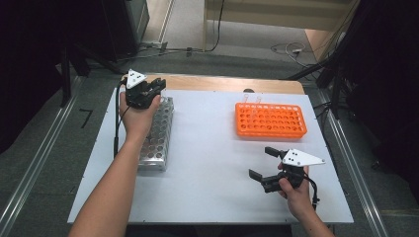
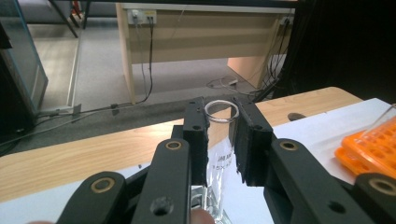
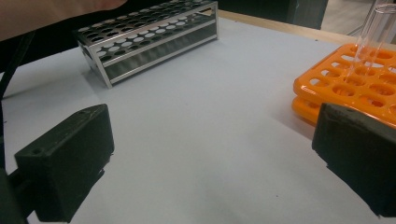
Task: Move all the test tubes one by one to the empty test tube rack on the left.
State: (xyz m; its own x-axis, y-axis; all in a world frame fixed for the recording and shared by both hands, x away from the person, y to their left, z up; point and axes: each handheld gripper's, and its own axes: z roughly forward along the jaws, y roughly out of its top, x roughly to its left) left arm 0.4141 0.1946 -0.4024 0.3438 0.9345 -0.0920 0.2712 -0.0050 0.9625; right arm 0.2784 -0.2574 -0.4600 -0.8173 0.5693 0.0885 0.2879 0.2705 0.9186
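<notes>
Over the far end of the metal rack (image 1: 157,132), our left gripper (image 1: 148,90) is clenched on one clear glass tube (image 2: 219,140), its two pads pressing the tube's sides just below the rim. Near the front right of the white table (image 1: 207,148), our right gripper (image 1: 262,163) rests with its jaws spread wide around nothing. We count two racks: the metal one at left and one orange rack (image 1: 270,120) at right, with two tubes (image 1: 251,100) standing at its far edge.

orange rack (image 1: 271,121) right | wooden desk (image 2: 187,32) beyond | floor cables (image 1: 291,48)
</notes>
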